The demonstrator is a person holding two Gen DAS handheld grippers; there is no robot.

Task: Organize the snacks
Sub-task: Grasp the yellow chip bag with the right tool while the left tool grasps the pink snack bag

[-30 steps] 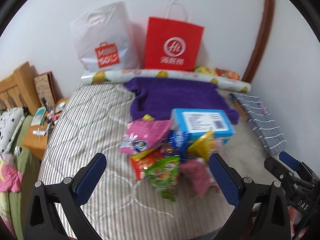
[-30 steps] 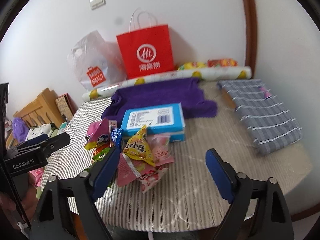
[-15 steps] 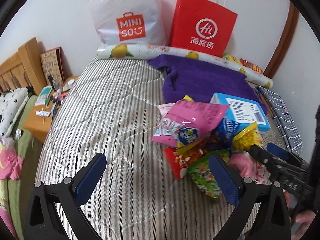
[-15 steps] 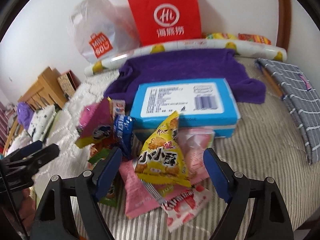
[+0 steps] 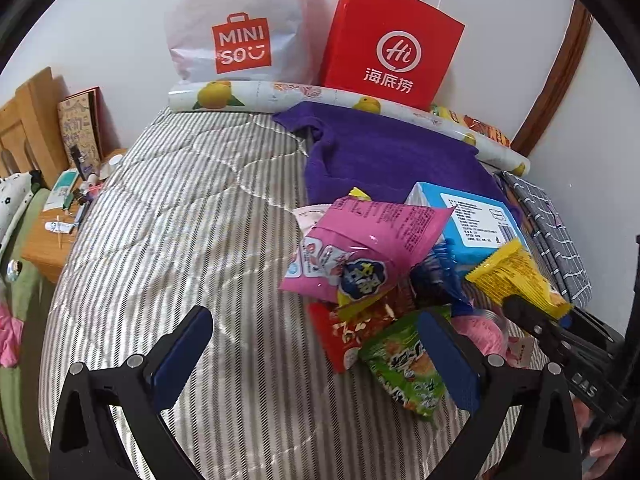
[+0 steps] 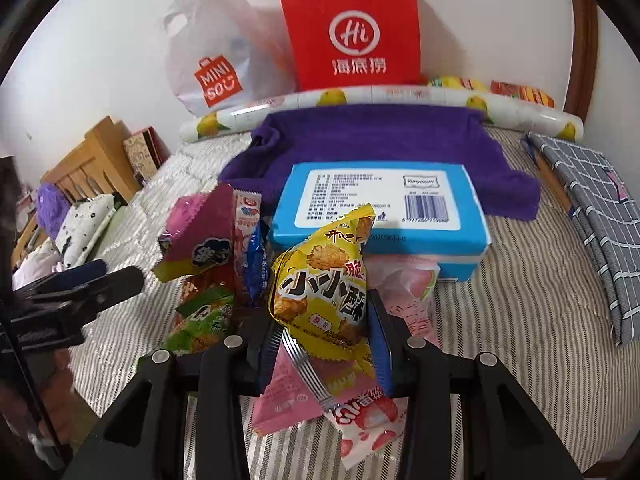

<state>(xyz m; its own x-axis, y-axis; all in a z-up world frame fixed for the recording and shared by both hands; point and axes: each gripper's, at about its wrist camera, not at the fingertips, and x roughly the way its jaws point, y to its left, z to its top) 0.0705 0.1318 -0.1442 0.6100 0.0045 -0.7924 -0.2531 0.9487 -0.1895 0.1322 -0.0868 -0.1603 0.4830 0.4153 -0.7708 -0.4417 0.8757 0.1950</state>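
Observation:
A heap of snack packets lies on the striped bed cover (image 5: pixel 168 240). My right gripper (image 6: pixel 324 312) has its jaws closing, and its pads press the sides of a yellow snack bag (image 6: pixel 320 280), also seen in the left wrist view (image 5: pixel 516 272). Under the yellow bag lie pink strawberry packets (image 6: pixel 360 420). Behind the heap sits a blue box (image 6: pixel 380 204). My left gripper (image 5: pixel 314 316) stands open low over the heap's left side, with a red packet (image 5: pixel 340 336) between its fingers and a green bag (image 5: pixel 404 364) by its right finger. A pink bag (image 5: pixel 372 240) lies farther back.
A red paper bag (image 5: pixel 392 40) and a white plastic bag (image 5: pixel 236 28) lean on the back wall behind a patterned roll (image 5: pixel 260 94). A purple towel (image 5: pixel 384 152) lies behind the box, a grey checked cloth (image 6: pixel 592 208) at right, a cluttered wooden nightstand (image 5: pixel 52 232) at left.
Both grippers came down and in toward the snack heap. The right gripper's jaws went from wide apart to closed on the yellow bag. The left gripper stayed open.

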